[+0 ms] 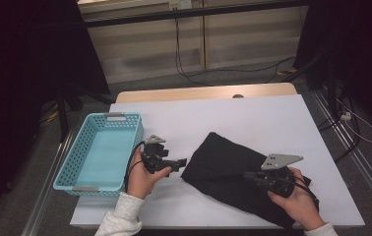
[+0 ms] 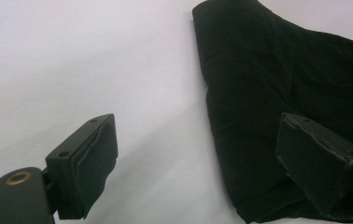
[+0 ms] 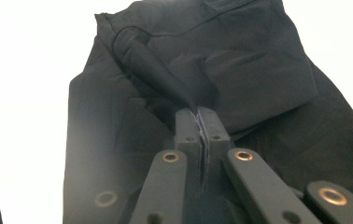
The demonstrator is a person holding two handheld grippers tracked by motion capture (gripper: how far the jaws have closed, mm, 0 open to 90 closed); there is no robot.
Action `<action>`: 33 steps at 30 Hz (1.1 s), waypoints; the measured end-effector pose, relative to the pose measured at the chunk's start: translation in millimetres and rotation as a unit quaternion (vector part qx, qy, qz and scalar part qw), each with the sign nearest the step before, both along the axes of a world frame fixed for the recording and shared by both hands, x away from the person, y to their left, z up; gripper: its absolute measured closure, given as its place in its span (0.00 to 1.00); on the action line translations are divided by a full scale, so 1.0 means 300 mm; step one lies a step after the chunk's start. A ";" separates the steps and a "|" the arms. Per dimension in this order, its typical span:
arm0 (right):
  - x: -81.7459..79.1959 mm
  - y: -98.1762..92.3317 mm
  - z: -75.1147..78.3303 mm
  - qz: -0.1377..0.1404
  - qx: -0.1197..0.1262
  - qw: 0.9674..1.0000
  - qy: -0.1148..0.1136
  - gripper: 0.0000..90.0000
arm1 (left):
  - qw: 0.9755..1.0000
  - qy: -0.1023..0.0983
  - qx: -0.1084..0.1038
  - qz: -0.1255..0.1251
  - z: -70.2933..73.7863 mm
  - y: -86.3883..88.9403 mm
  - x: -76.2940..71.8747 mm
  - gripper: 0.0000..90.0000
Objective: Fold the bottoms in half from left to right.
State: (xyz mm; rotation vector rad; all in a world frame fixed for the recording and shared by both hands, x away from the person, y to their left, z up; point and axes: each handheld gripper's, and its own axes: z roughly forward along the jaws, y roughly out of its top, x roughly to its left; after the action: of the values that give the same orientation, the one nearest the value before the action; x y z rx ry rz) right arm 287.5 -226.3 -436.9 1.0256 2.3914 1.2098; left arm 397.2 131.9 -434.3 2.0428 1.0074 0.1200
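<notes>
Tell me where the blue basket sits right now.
In the high view, the blue basket sits at the table's left edge, just left of the open left gripper and well apart from the black cloth.

Black garment [image 1: 233,167] looked like matt woven cloth, soft and creased, pinched into a ridge at right gripper [image 3: 198,114]. Table cover [image 1: 253,118] under the garment appeared smooth, matt white; bare pale wood showed at far edge. Basket [image 1: 71,162], left of garment, was perforated turquoise plastic w/ slight sheen. Left gripper [image 2: 198,154]: matt black pads.
</notes>
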 end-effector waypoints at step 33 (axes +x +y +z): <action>-0.052 -0.073 -0.001 -0.019 0.003 1.000 0.002 0.98 | 1.000 0.010 -0.003 -0.004 -0.002 -0.012 0.007 0.14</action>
State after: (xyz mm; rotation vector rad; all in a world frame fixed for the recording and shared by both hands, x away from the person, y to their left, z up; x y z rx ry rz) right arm 271.9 -248.2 -437.2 1.0715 2.3617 1.2044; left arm 399.3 128.3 -434.8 2.0466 1.0103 0.0930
